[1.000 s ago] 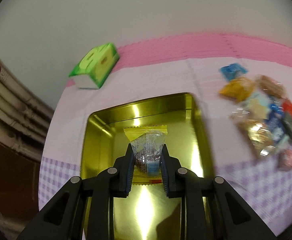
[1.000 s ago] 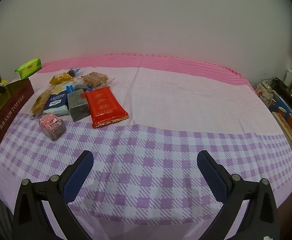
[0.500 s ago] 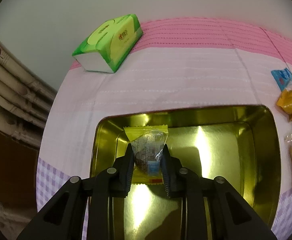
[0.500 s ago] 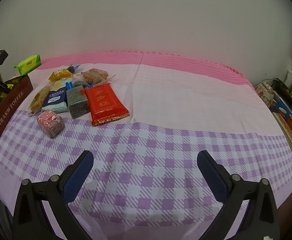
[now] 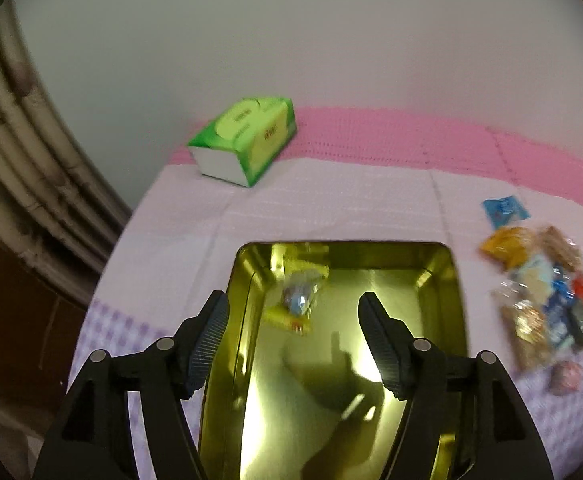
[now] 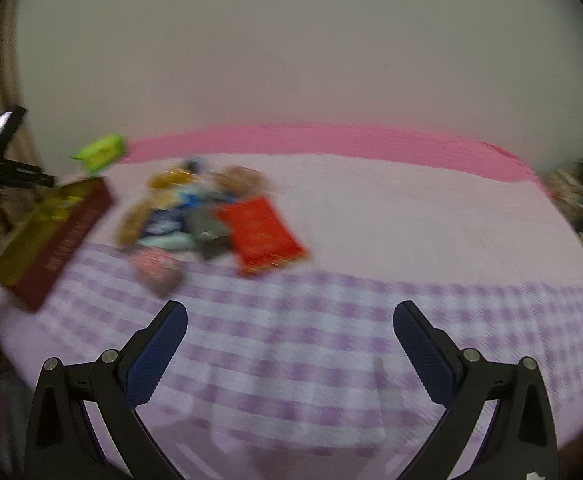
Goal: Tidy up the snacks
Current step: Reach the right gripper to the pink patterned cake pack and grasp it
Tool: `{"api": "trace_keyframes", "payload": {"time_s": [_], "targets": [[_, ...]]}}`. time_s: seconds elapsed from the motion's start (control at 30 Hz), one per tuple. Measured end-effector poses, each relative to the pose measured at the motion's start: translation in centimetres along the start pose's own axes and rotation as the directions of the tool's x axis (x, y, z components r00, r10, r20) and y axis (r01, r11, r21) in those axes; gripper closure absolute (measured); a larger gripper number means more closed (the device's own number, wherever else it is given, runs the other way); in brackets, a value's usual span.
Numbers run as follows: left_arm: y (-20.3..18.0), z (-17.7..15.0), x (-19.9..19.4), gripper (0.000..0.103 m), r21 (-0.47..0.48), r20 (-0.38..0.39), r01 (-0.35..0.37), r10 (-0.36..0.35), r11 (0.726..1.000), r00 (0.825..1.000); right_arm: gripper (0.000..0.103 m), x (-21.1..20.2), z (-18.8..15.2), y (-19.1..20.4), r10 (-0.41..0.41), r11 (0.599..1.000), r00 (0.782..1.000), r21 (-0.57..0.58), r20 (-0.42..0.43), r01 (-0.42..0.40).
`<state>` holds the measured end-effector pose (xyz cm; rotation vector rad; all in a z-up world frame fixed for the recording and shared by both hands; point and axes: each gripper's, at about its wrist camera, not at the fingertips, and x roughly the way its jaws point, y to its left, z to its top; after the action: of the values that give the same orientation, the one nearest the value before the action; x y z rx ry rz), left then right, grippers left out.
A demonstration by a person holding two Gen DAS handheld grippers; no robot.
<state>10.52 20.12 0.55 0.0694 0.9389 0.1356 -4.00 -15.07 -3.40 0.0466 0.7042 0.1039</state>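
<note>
In the left wrist view, the left gripper (image 5: 293, 310) tilts steeply down over one gold tin (image 5: 443, 280). Its jaws are opening, already well apart, and grip nothing. One wrapped snack (image 5: 297, 300) shows between the fingers but clear of both pads, over the tin's far-left corner. One green tissue pack (image 5: 247, 142) lies far ahead and left of the fingers. One pile of snacks (image 5: 543, 292), too blurred to count, sits right of the right finger on the cloth.

In the right wrist view, the right gripper (image 6: 289, 322) points down over the checked tablecloth (image 6: 331, 320), jaws wide and empty. Ahead and left of its fingers lies the pile, with one red packet (image 6: 261, 236) at its near right edge. The tin stands further left.
</note>
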Motion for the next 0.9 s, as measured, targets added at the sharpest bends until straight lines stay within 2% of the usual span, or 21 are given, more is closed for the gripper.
{"api": "trace_keyframes", "payload": {"time_s": [0.1,0.13,0.23,0.3,0.37,0.5,0.57,0.67,0.77,0.83,0.9], "targets": [[-0.3,-2.1,-3.9,0.034,-0.007,0.038,0.013,-0.012,1.0,0.999,0.001,0.2,1.6,2.0,0.114,0.989,0.993,-0.092,-0.012,-0.114],[-0.3,-2.8,-4.8,0.034,-0.014,0.044,0.026,-0.026,1.0,0.999,0.001,0.5,2.2,2.9,0.171,0.976,0.985,-0.133,-0.033,-0.174],[-0.1,-5.1,-7.6,0.033,-0.027,0.06,0.045,-0.044,0.999,0.997,0.002,2.0,3.6,6.0,0.237,0.929,0.967,-0.27,-0.096,-0.254],[-0.1,-6.4,-9.0,0.033,-0.027,0.072,0.043,-0.041,0.999,0.997,0.016,3.5,4.0,7.5,0.237,0.906,0.962,-0.325,-0.136,-0.27],[-0.1,-8.1,-10.1,0.032,-0.022,0.086,0.047,-0.045,0.999,0.995,0.031,4.9,4.4,8.4,0.265,0.886,0.946,-0.34,-0.185,-0.315],[-0.3,-10.0,-10.6,0.031,-0.002,0.087,0.053,-0.052,0.999,0.995,0.033,6.7,4.7,9.8,0.286,0.843,0.927,-0.396,-0.242,-0.363],[-0.4,-10.5,-10.3,0.031,-0.003,0.07,0.078,-0.077,0.997,0.995,0.033,7.9,4.9,10.3,0.269,0.824,0.927,-0.435,-0.262,-0.362],[-0.3,-10.8,-9.5,0.031,-0.012,0.042,0.096,-0.096,0.995,0.995,0.033,9.5,5.0,10.7,0.25,0.793,0.913,-0.473,-0.322,-0.383],[-0.1,-10.8,-9.2,0.031,-0.021,0.042,0.1,-0.099,0.995,0.994,0.036,10.6,5.0,10.9,0.246,0.765,0.892,-0.488,-0.379,-0.419],[0.1,-10.7,-9.1,0.031,-0.026,0.042,0.108,-0.107,0.994,0.993,0.039,11.4,4.9,11.1,0.242,0.75,0.876,-0.492,-0.417,-0.442],[0.1,-10.7,-9.2,0.031,-0.026,0.045,0.109,-0.108,0.994,0.993,0.052,12.0,4.8,11.2,0.235,0.743,0.864,-0.492,-0.445,-0.454]]}}
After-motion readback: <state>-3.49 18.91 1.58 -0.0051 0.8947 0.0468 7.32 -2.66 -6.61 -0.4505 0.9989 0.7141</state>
